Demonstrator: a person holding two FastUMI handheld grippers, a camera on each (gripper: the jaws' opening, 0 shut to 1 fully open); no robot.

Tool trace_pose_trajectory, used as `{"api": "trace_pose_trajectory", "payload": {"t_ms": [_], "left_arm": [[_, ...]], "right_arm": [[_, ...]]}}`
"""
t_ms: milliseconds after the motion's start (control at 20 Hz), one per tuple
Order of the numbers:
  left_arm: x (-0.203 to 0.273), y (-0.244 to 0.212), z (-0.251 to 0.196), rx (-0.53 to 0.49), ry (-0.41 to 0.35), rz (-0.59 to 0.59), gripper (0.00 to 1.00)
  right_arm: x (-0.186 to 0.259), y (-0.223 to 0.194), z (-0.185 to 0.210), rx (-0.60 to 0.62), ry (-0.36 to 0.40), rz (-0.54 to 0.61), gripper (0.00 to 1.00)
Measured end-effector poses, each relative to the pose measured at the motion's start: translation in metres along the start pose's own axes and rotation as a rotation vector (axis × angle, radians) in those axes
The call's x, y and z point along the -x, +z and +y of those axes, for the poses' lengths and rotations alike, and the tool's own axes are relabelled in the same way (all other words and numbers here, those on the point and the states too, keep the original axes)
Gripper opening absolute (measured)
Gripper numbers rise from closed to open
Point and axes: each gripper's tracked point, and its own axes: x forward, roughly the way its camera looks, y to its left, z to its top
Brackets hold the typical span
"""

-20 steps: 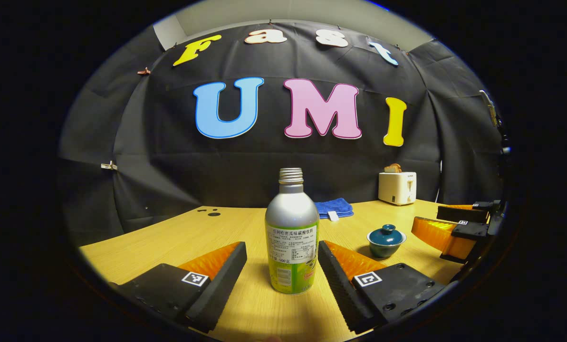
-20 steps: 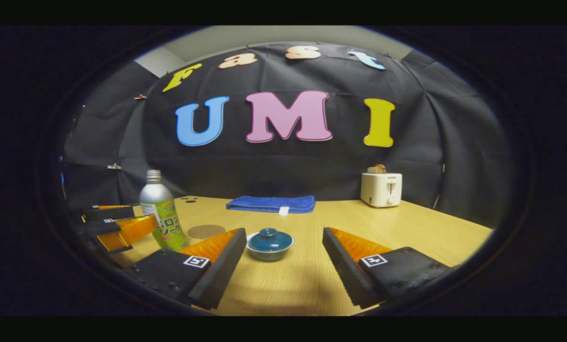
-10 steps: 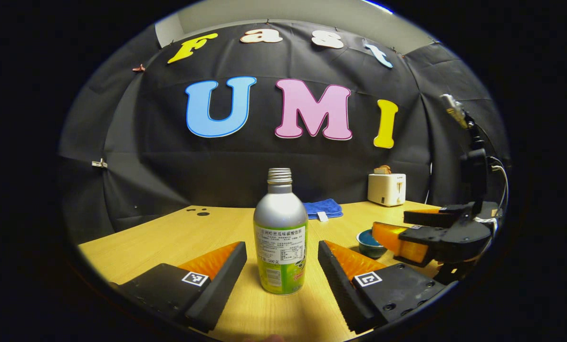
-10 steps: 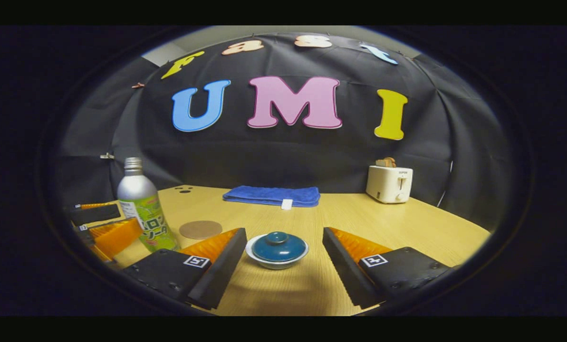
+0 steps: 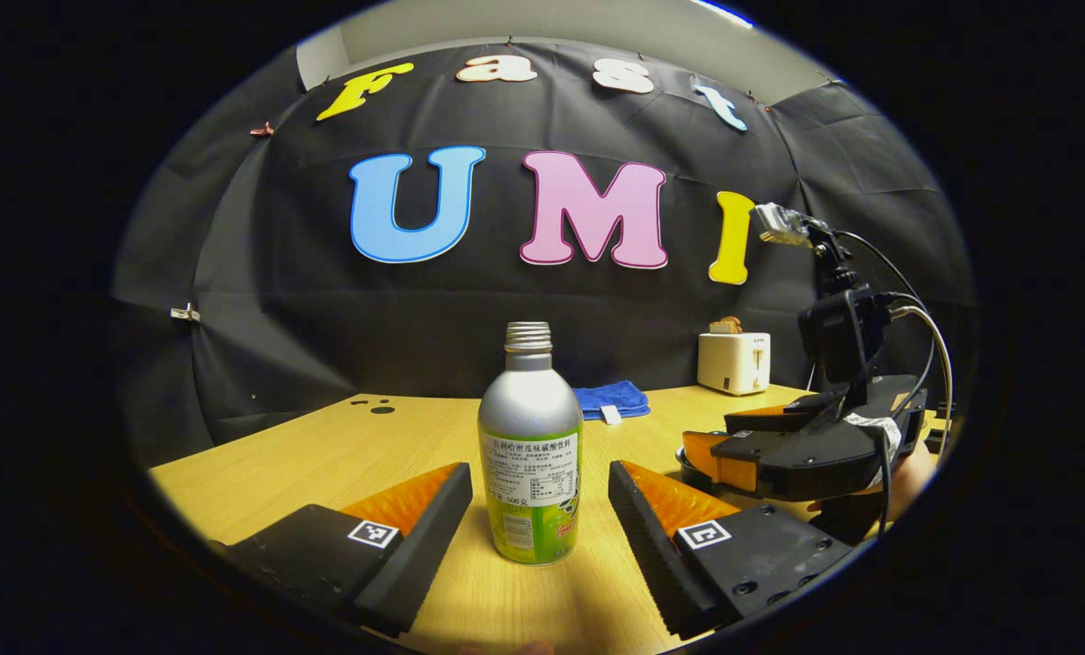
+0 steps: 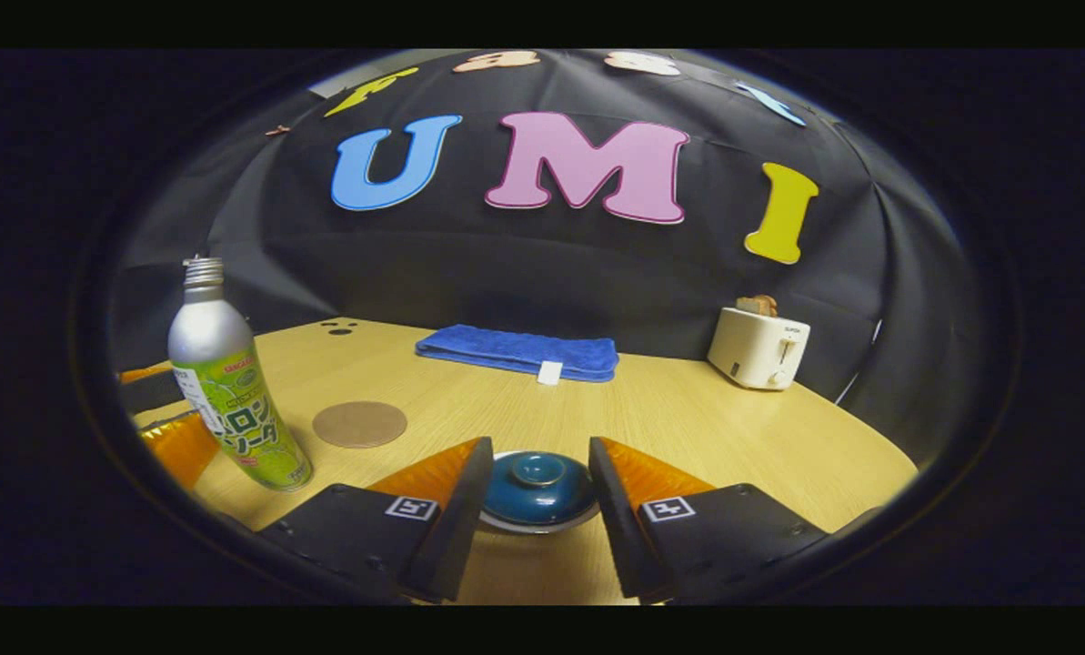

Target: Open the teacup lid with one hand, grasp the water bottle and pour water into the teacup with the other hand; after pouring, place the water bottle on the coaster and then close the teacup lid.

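We start at our right gripper [image 6: 531,487], the black two-finger tool with orange ribbed backs: in the right gripper view its fingers stand either side of the dark teal ceramic lid [image 6: 539,482] of the small teal teacup [image 6: 533,523], narrowed towards it. We cannot tell whether the pads already touch the lid or its knob; a thin gap seems to remain on each side. The lid is on the cup, so we judge that the step in hand is the first one, taking hold of the lid to open the cup.

Our left gripper [image 5: 539,509] is spread wide, and in the left gripper view the silver aluminium bottle with the green label [image 5: 530,459] stands upright on the light wooden table [image 5: 324,455] between its fingers, apart from both. Its threaded neck looks uncapped. The right gripper shows there too, off to the right over the cup.

Farther out, the round brown cork coaster [image 6: 359,424] lies bare beside the bottle, a folded blue towel [image 6: 517,353] lies at the back, and a white toaster [image 6: 759,347] stands to the right.

Next, we think, the right fingers must settle low enough to pinch the knob or rim squarely, then lift straight up so the cup is not dragged. The left must close on the bottle's body before any tilt.
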Motion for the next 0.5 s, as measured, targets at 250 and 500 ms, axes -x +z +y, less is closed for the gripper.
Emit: {"api": "trace_pose_trajectory", "payload": {"t_ms": [250,500], "left_arm": [[0.000,0.000,0.004,0.001,0.020,0.001,0.96],[-0.001,0.000,0.011,0.001,0.059,0.003,0.96]], "right_arm": [[-0.001,0.000,0.004,-0.013,0.036,0.002,0.53],[-0.003,0.002,0.002,0.004,0.052,-0.006,0.34]]}}
